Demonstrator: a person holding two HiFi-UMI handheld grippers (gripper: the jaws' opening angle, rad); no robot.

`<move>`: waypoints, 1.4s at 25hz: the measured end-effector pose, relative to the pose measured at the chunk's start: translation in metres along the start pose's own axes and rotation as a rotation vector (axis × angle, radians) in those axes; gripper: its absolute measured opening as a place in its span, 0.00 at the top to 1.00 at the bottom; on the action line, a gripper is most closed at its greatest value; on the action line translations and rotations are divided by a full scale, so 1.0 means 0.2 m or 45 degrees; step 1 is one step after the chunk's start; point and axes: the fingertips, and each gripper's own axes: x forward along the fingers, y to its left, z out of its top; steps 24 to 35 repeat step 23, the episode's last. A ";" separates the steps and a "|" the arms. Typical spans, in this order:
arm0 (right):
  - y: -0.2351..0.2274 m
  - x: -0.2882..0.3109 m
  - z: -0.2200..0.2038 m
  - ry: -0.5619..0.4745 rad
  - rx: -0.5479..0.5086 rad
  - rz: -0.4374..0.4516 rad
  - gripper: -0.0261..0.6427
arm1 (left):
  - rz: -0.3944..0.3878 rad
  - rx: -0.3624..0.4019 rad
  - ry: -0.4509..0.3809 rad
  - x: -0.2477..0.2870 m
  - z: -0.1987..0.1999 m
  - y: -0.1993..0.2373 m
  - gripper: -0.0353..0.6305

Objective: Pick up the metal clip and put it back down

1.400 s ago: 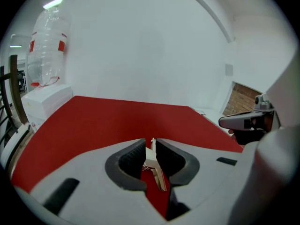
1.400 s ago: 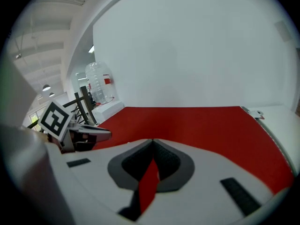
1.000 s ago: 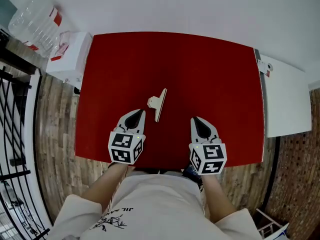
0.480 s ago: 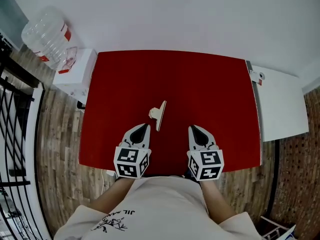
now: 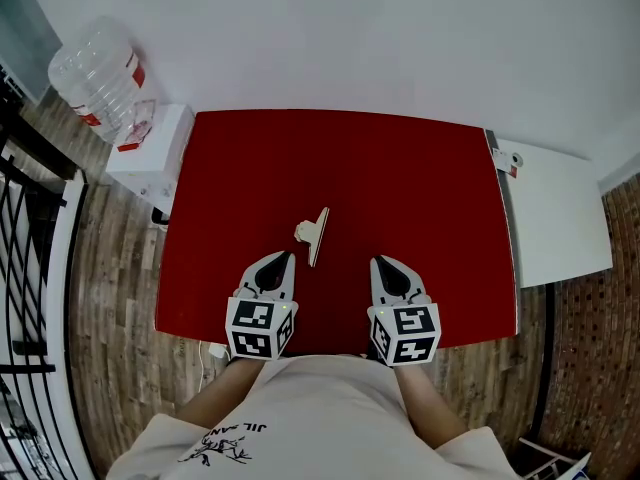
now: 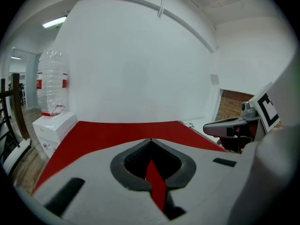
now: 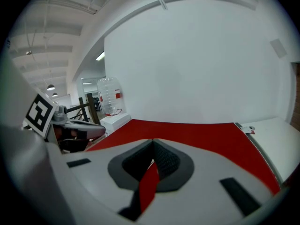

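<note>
Two grippers are in my hands, side by side at the 6 o'clock edge of the red counter, both aimed toward 12 o'clock. On my left gripper the fingers are pressed together at the tips with nothing between them; only a sliver of red counter shows through the gap behind the tips. My right gripper is the same: its fingers meet at the tips and grip nothing.

The metal clip lies on the counter, apart from both grippers. It is near my left gripper's tips, at about 1 o'clock from them, and at about 10 o'clock from my right gripper's tips. Its long pale plate runs roughly from 12 to 6 o'clock, with the small handle sticking out toward 9 o'clock.

Off the counter's 10 o'clock corner a clear water bottle rests on a white stand. A white table adjoins the counter at 3 o'clock. Wood flooring shows at 9 o'clock, with a black railing beyond it.
</note>
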 end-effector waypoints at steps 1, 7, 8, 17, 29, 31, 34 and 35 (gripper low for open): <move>0.00 0.00 0.00 -0.002 -0.001 0.000 0.95 | -0.002 -0.002 0.001 0.00 0.00 0.00 0.94; 0.03 -0.03 0.01 -0.008 0.001 0.018 0.95 | -0.022 0.001 0.017 -0.02 -0.02 -0.04 0.94; 0.03 -0.03 0.00 -0.007 0.000 0.023 0.95 | -0.024 0.000 0.018 -0.02 -0.02 -0.04 0.94; 0.07 -0.03 0.00 -0.010 -0.003 0.041 0.95 | -0.011 0.006 0.014 -0.05 -0.02 -0.02 0.94; 0.07 -0.05 -0.01 -0.005 0.002 0.043 0.95 | 0.002 0.065 0.003 -0.07 -0.01 -0.05 0.94; 0.07 -0.05 -0.01 -0.005 0.002 0.043 0.95 | 0.002 0.065 0.003 -0.07 -0.01 -0.05 0.94; 0.07 -0.05 -0.01 -0.005 0.002 0.043 0.95 | 0.002 0.065 0.003 -0.07 -0.01 -0.05 0.94; 0.07 -0.05 -0.01 -0.005 0.002 0.043 0.95 | 0.002 0.065 0.003 -0.07 -0.01 -0.05 0.94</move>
